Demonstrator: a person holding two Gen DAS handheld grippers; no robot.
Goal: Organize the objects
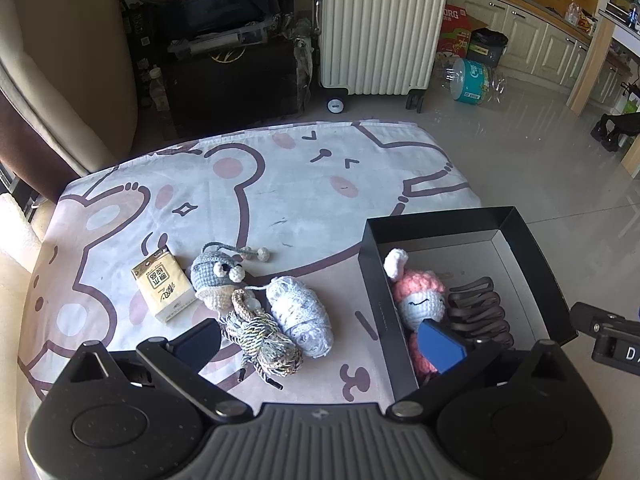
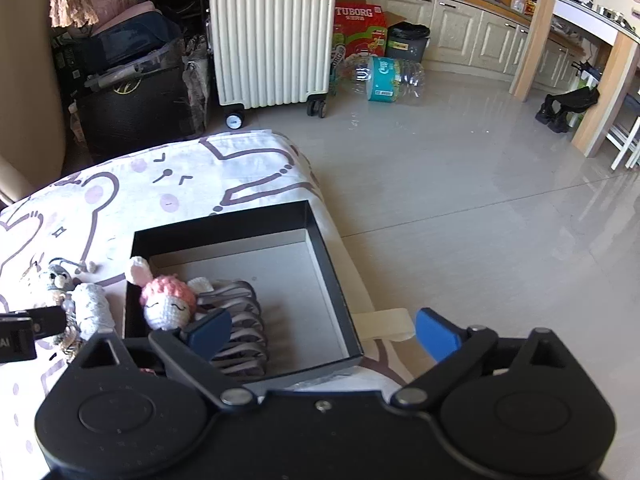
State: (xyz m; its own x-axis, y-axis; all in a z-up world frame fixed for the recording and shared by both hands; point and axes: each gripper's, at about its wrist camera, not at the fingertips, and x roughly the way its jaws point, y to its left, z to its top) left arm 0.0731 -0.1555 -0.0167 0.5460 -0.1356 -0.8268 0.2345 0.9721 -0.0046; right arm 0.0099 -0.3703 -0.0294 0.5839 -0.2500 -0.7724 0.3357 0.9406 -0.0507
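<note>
Both the left gripper (image 1: 320, 344) and right gripper (image 2: 324, 336) stand spread, empty. Inside the black box (image 2: 320, 248): pink crochet doll (image 1: 420, 300), beside dark hair ties (image 1: 480, 312).

A cream ribbed hard-shell suitcase (image 2: 272, 36) stood upright on the glossy pale tiled floor (image 2: 460, 200) — beside it a red cardboard beer carton (image 2: 358, 26), a black waste bin (image 2: 408, 42) and a toppled clear plastic water bottle (image 2: 380, 74)
</note>
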